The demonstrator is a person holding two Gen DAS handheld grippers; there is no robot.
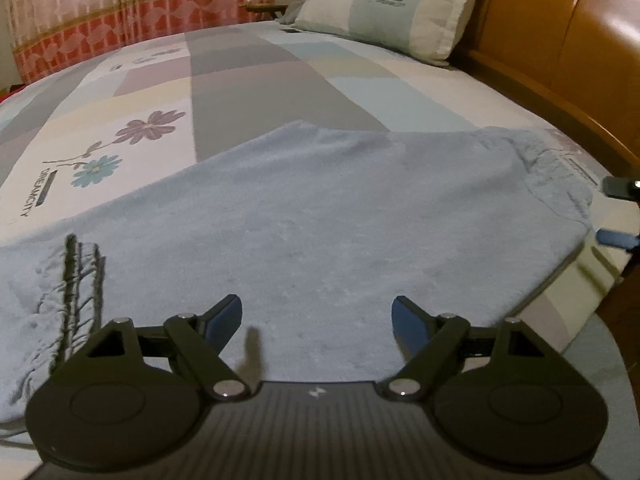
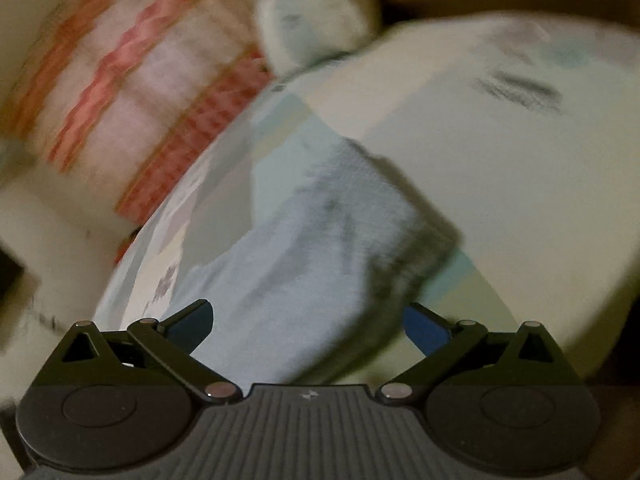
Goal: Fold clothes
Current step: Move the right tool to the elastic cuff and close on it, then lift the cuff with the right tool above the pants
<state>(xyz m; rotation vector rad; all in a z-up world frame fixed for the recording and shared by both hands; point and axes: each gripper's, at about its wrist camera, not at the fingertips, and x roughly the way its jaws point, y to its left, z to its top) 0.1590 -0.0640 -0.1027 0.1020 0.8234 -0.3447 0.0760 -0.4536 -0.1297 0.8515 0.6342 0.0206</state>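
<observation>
A light blue fleecy garment (image 1: 320, 208) lies spread flat on the bed, with dark stripes near its left end. My left gripper (image 1: 318, 320) hovers over its near part, open, nothing between the blue pads. The right wrist view is tilted and blurred; there a ribbed end of the garment (image 2: 320, 232) lies ahead of my right gripper (image 2: 308, 328), which is open with the cloth seen between its fingers but not pinched. The right gripper's fingertips (image 1: 618, 212) also show at the right edge of the left wrist view, beside the garment's ribbed end.
The bed sheet (image 1: 240, 80) has pastel blocks and flower prints. A pillow (image 1: 392, 4) lies at the far end against a wooden headboard (image 1: 560, 40). A red-and-pink curtain (image 1: 100, 12) hangs behind the bed. The bed's right edge (image 1: 576, 280) drops off near the garment.
</observation>
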